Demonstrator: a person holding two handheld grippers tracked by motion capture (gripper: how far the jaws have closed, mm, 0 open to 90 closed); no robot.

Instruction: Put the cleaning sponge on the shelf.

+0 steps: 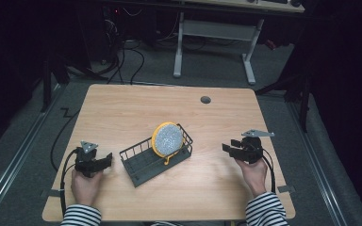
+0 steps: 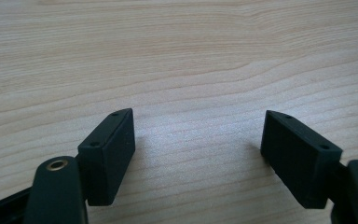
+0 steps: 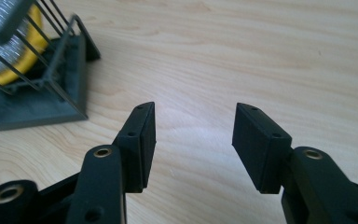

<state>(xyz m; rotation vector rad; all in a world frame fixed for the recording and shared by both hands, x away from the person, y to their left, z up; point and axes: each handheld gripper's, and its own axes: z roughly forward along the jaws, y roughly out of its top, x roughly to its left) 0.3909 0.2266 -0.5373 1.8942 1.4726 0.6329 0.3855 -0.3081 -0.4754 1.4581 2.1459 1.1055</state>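
Two claws rest on the light wooden table [image 1: 122, 113] in the high view, the left claw [image 1: 107, 160] and the right claw [image 1: 227, 149] on either side of a dark grey wire rack [image 1: 139, 165], both well apart from it. A round yellow-rimmed plate with a speckled grey face [image 1: 168, 138] stands on edge in the rack's far end, leaning slightly. The plate looks lightly propped, so a knock against the rack could tip it over or slide the rack askew. In the left gripper view, the left claw [image 2: 198, 144] stands wide apart over bare wood with nothing between its pads; if it reaches for the rack's thin wires at an angle, I judge it could skate off them. In the right gripper view, the right claw [image 3: 193, 140] is also apart and empty, and the rack [image 3: 32, 109] with the plate [image 3: 9, 56] sits off to its upper left; a sideways swing toward the plate risks catching the wires first and jolting the plate loose.
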